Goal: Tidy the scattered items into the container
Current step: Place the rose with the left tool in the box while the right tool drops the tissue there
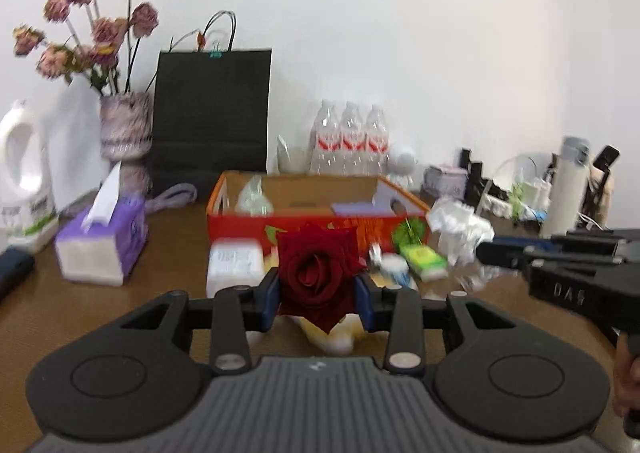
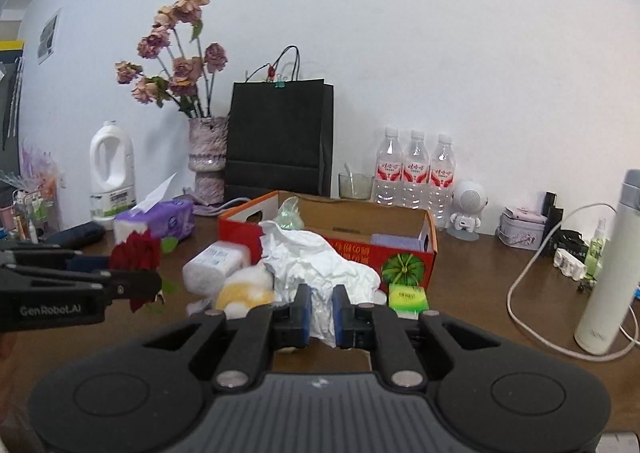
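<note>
The left hand-held gripper [image 1: 317, 295] is clamped on a red rose [image 1: 318, 271]; the right hand-held gripper [image 2: 320, 309] is clamped on crumpled white paper [image 2: 316, 265]. Both loads hang above the worktop [image 2: 472, 285]. The open cardboard box [image 2: 400, 249] lies straight ahead, beyond them, roughly equally near both.

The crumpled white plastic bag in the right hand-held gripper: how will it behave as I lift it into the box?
The crumpled white plastic bag is probably very light and floppy, since it sags in folds beyond the right hand-held gripper. Its loose bulk may drag against the orange cardboard box wall.
</note>
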{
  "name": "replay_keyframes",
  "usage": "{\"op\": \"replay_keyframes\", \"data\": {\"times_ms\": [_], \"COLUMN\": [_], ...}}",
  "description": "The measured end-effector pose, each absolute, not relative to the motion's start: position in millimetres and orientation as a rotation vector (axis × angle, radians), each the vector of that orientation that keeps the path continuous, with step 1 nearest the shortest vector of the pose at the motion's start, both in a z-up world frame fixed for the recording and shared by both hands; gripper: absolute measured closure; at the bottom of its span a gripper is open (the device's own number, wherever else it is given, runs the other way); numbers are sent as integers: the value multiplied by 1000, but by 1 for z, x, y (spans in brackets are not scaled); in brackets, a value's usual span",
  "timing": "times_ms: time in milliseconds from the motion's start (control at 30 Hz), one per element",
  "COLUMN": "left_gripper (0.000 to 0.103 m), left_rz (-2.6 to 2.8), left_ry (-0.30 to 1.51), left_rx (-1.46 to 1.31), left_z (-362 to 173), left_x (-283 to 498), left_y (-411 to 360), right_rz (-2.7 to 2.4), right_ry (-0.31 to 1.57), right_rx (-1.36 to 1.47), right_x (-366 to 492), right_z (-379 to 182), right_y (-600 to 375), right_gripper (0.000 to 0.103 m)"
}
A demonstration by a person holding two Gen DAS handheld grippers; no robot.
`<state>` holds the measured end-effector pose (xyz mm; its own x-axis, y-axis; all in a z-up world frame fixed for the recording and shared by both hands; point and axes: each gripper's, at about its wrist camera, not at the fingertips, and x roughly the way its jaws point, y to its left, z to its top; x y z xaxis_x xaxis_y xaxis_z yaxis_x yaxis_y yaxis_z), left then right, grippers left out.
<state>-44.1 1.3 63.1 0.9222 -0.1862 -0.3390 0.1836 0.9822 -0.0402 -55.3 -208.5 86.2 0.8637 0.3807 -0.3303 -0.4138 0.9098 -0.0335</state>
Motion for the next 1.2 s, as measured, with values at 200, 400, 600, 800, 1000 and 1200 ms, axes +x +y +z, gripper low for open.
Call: {"op": "replay_keyframes", "data": {"times_ms": [200,400,600,800,1000,1200], "left_gripper": [64,64,64,64,64,54], "left_rz": [-146,-130,-127,-185,-214,-185], "left_ry": [345,322,376,648,972,1059], "left_rx": [13,39,8,-16,-22,75], "left_z": [79,88,89,92,42,11], "left_x": [47,127,202,306,392,417], "left_y": [0,-6,-8,0,-3,-14], "right_rz": [407,396,425,482,495,434], "right_ry": [299,269,264,483,886,1096], "right_rx": [-124,-120,-80,-60,-1,-57], "right_x": [23,104,174,279,390,427], "right_z": [99,118,128,140,105,59], "right_y": [-192,-179,-168,-154,-127,-98], "right_gripper": [93,93,93,93,93,93]}}
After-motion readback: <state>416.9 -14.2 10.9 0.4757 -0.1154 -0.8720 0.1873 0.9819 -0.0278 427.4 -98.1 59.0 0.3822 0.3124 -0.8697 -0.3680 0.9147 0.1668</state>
